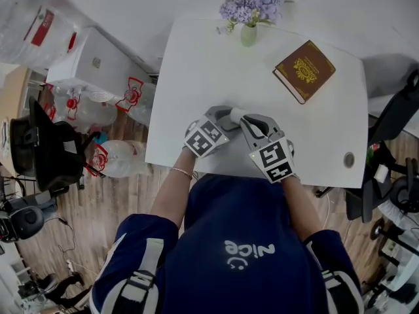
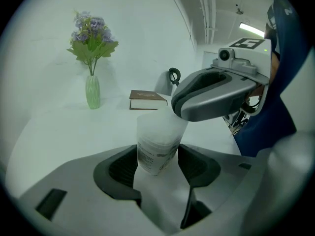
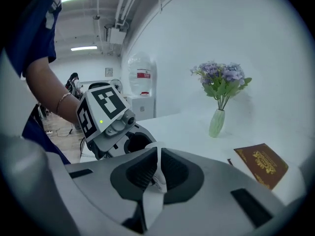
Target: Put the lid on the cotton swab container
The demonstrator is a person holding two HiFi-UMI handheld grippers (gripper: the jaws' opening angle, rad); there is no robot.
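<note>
The cotton swab container [image 2: 160, 132] sits near the front edge of the white bench [image 1: 196, 77], gripped between the wide-spread jaws of my left hand-held gripper [image 2: 157, 154]. My right hand-held gripper [image 3: 158, 155], nearly closed, pinches the thin lid [image 3: 153, 198] at the container's top.

At near table [image 1: 196, 77] edge, left claw [image 1: 222, 115] and right claw [image 1: 247, 123] meet; book [image 1: 304, 69], flower vase [image 1: 249, 34] beyond.

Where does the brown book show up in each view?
Head view: brown book, upper right of the picture.
Left gripper view: brown book near centre, beyond the jaws.
Right gripper view: brown book at lower right.
Shared landmark: vase of purple flowers.
</note>
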